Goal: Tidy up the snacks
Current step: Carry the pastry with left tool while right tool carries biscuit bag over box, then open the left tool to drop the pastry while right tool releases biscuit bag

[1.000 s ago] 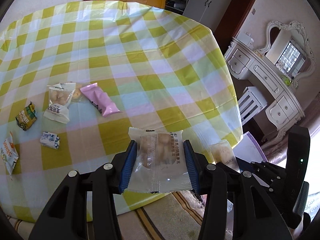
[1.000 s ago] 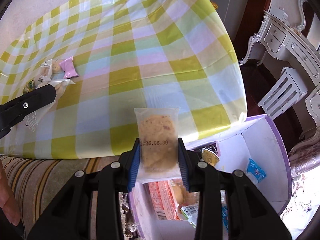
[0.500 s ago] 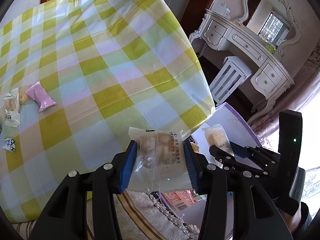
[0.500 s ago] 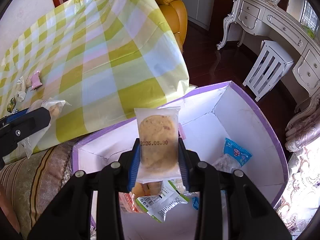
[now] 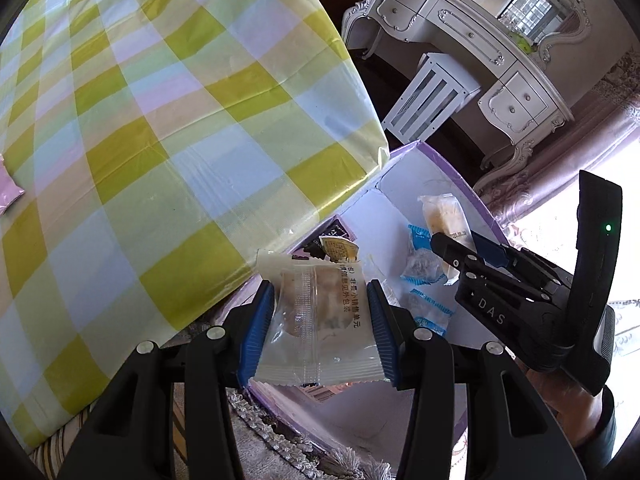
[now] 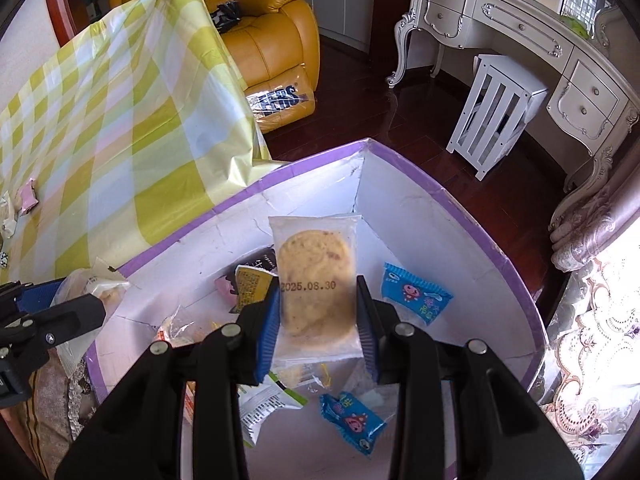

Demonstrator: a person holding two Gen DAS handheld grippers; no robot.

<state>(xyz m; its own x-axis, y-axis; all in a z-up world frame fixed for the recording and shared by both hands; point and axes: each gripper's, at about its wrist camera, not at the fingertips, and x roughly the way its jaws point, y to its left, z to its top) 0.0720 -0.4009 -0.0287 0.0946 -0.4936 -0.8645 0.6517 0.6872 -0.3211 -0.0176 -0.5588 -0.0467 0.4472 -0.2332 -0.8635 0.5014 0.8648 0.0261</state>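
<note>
My left gripper [image 5: 320, 312] is shut on a clear pastry packet [image 5: 316, 320] with printed text, held over the near edge of a purple-rimmed white box [image 5: 452, 172] beside the table. My right gripper [image 6: 318, 308] is shut on a clear packet holding a round biscuit [image 6: 314, 280] stamped with a date, hanging above the inside of the box [image 6: 460, 208]. In the left wrist view the right gripper [image 5: 452, 240] shows at the right with its biscuit packet [image 5: 442, 212]. In the box lie blue packets [image 6: 414, 292] and several other snacks.
The checked yellow tablecloth [image 5: 160, 120] hangs over the table edge next to the box. A pink packet [image 6: 27, 196] and other snacks lie far left on the table. A white stool [image 6: 494, 112], an ornate white dresser [image 6: 520, 32] and a yellow armchair [image 6: 272, 36] stand beyond.
Both grippers have swung right, off the table and over the box, each keeping its packet. The box interior now fills the right wrist view.
</note>
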